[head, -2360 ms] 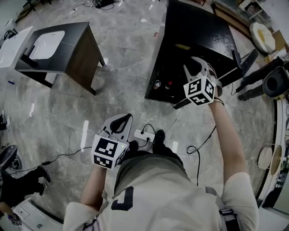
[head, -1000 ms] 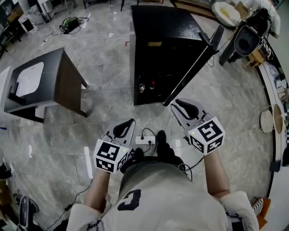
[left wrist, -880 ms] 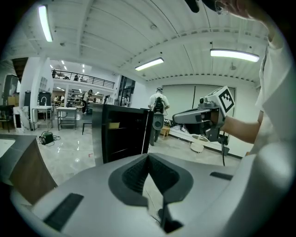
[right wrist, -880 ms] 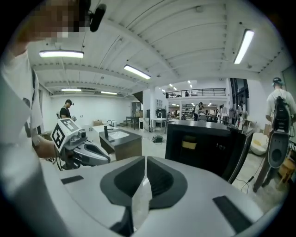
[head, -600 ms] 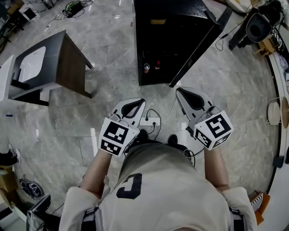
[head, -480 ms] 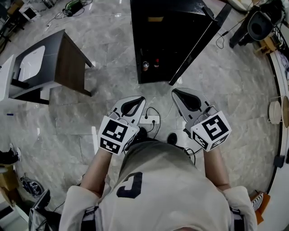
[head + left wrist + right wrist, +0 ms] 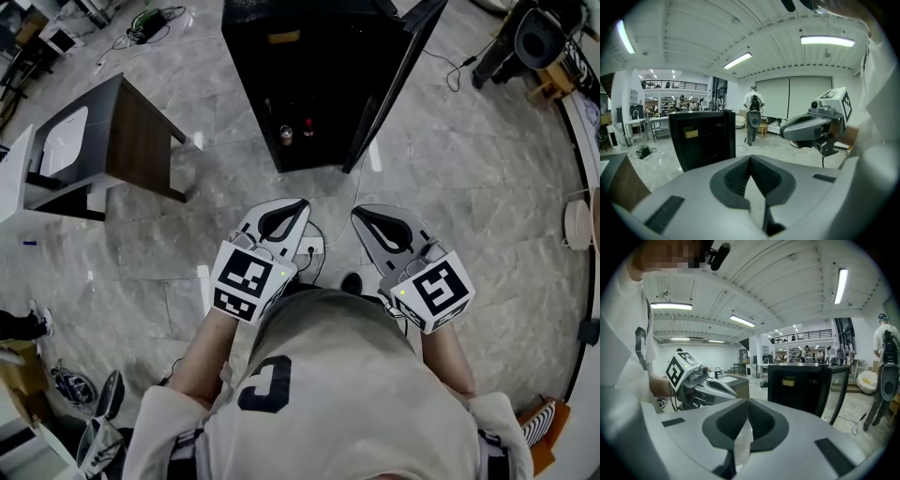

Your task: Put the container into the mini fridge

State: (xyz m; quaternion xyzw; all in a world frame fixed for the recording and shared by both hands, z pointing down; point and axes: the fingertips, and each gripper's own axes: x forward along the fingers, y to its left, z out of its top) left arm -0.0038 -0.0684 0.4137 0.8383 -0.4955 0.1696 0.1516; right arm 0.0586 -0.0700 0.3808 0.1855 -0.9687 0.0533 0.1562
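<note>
Black mini fridge (image 7: 328, 84) is standing open; left gripper (image 7: 298, 204) and right gripper (image 7: 360, 214) are hovering closed (both empty), so its door (image 7: 394, 80) probably wants a square push.

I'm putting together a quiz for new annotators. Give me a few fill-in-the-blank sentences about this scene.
1. The mini fridge has its door standing ____.
2. The left gripper and the right gripper both have their fingers ____, with nothing between them.
3. In the head view, the dark side table stands to the ____ of the fridge.
4. The yellow container sits ____ the fridge.

Missing words: open; shut; left; inside.
</note>
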